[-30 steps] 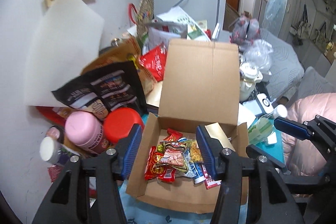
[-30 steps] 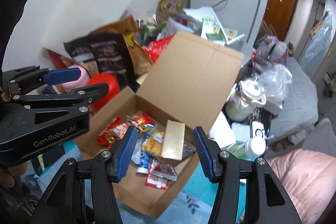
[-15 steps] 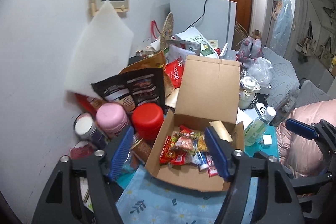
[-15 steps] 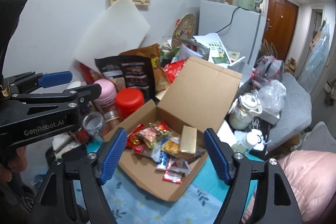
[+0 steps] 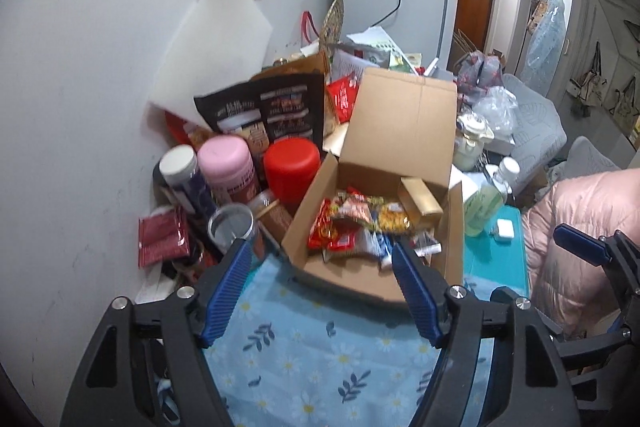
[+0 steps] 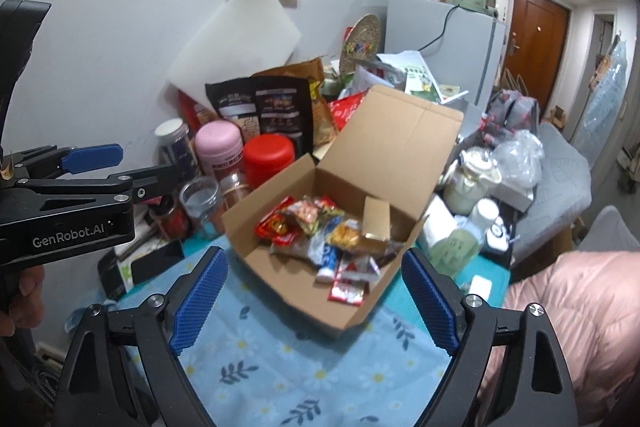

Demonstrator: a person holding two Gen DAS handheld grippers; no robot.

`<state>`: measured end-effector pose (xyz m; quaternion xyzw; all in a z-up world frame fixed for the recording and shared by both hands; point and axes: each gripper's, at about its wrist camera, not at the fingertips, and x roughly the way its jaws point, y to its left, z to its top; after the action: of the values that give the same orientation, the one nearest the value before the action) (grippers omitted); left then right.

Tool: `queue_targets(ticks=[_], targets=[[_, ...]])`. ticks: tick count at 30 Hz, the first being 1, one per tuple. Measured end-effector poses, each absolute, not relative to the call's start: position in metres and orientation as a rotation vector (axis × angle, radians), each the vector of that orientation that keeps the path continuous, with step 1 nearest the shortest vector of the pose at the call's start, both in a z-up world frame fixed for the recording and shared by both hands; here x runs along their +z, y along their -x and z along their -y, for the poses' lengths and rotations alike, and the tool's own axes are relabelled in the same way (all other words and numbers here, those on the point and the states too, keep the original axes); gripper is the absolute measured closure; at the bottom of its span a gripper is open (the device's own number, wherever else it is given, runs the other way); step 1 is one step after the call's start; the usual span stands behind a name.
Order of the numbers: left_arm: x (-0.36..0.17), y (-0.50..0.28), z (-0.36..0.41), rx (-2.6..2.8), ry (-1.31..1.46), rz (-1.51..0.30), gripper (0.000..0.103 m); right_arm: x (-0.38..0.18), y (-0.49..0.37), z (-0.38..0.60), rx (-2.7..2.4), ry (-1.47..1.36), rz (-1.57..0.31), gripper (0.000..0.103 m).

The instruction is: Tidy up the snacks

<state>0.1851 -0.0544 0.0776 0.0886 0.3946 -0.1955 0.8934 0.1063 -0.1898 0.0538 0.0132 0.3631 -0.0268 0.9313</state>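
My left gripper (image 5: 322, 265) has its jaws spread wide with nothing between them, and my right gripper (image 6: 314, 273) is spread just the same, holding nothing. Both hang above the flowered blue cloth (image 5: 316, 351), short of the cardboard box (image 5: 352, 279), which sits ahead of my fingertips and apart from them.

In the left wrist view the box's near wall lies just past my blue pads (image 5: 226, 285), between the two of them, a little toward the right finger. In the right wrist view the box (image 6: 304, 291) sits forward of the gap, its near corner pointing back toward my jaws. Its lid (image 6: 396, 139) stands open, tilted up and away from me.

The snack packets (image 6: 316, 231) lie heaped inside the box: red wrappers on the side toward my left finger, a yellow one in the middle, a blue-and-white one nearer me. A gold carton (image 6: 376, 219) leans against the far wall, on the right-finger side.

Beyond my left finger, beside the box, stand a red-lidded jar (image 5: 292, 165), a pink-lidded jar (image 5: 226, 163) and a clear jar (image 5: 232, 225).
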Motion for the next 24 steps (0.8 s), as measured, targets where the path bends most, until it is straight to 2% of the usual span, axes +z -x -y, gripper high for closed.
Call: queue_targets(ticks=[24], targets=[[0.051,-0.154,0.036,-0.390,-0.156,-0.874,0.030,0.022,-0.082,0.178,-0.041,-0.064,-0.790,0.013]])
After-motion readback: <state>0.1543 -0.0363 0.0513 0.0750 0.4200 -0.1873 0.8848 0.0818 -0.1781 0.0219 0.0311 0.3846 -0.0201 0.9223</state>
